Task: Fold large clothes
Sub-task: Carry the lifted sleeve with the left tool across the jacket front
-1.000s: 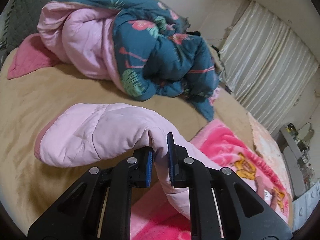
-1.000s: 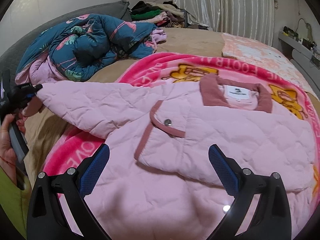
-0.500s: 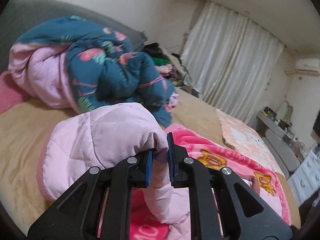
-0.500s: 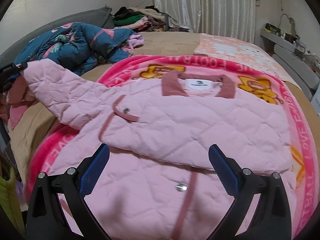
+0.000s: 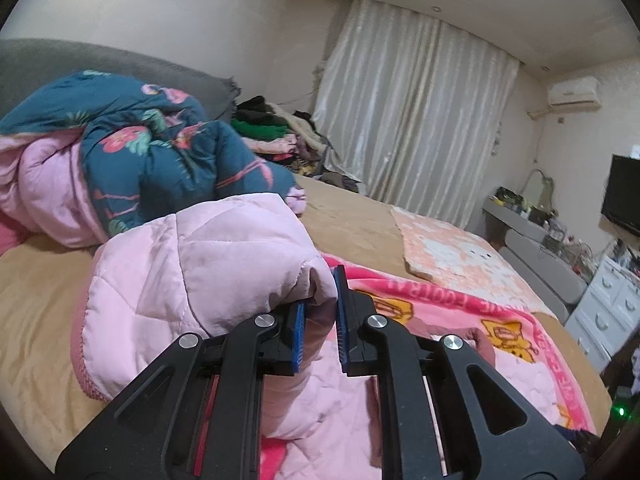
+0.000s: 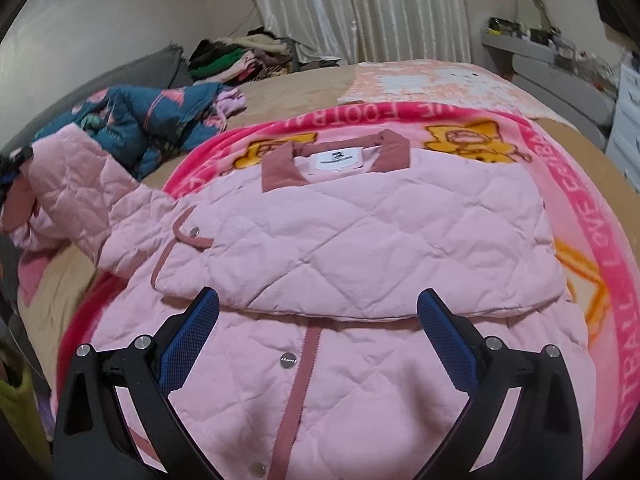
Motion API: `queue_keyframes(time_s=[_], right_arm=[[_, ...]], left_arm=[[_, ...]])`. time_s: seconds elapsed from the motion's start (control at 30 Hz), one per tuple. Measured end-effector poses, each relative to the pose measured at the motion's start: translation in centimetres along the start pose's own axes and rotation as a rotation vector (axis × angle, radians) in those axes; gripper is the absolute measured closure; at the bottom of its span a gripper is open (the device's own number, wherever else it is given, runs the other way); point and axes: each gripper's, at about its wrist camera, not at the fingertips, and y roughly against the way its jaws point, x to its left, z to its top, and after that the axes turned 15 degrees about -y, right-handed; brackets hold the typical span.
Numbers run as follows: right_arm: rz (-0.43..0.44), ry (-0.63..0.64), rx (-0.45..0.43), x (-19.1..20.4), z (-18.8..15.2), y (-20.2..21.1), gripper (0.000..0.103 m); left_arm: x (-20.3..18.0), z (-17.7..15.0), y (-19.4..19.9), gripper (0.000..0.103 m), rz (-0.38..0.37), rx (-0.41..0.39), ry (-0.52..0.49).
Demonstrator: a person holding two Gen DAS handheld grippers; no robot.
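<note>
Beige bedding (image 6: 288, 92) covers a wide bed, and on it a bright pink cartoon blanket (image 6: 576, 208) is spread under the garment. On that blanket lies the pink quilted jacket (image 6: 360, 232), collar away from the right gripper (image 6: 318, 312), its upper part folded down across the body so that the fold's lower edge runs between this gripper's blue pads (image 6: 188, 336). Those jaws stand wide apart above the front placket and its snaps, with nothing pressed between them.

One sleeve (image 5: 192, 268) of the jacket rises off the bed toward the left gripper (image 5: 322, 316), whose jaws are clamped together on a pinch of the sleeve's fabric; the rest of the sleeve bulges up and to the left of the jaws, its ribbed cuff hanging at the lower left. Below and right of these jaws the jacket's body rests on the blanket.

Beyond the sleeve, left of the jaws, sits a crumpled teal flamingo-print quilt (image 5: 160, 160) with a pink lining. Farther off, a heap of clothes (image 5: 272, 128) lies before pale curtains (image 5: 412, 120).
</note>
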Motion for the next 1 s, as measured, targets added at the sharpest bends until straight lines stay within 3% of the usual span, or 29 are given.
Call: queue_keyframes(time_s=[0.53,1.0], right_arm=[[0.028,-0.101,-0.097,-3.7,2.6,3.5,0.004],[0.027,-0.221,-0.143,-8.0,4.0,5.6,0.004]], left_arm=[[-7.4,-0.3,0.0,0.097,-0.166,-0.006,-0.106],[-14.3,-2.8,-1.0,0.097,-0.368,0.034,-0.232]])
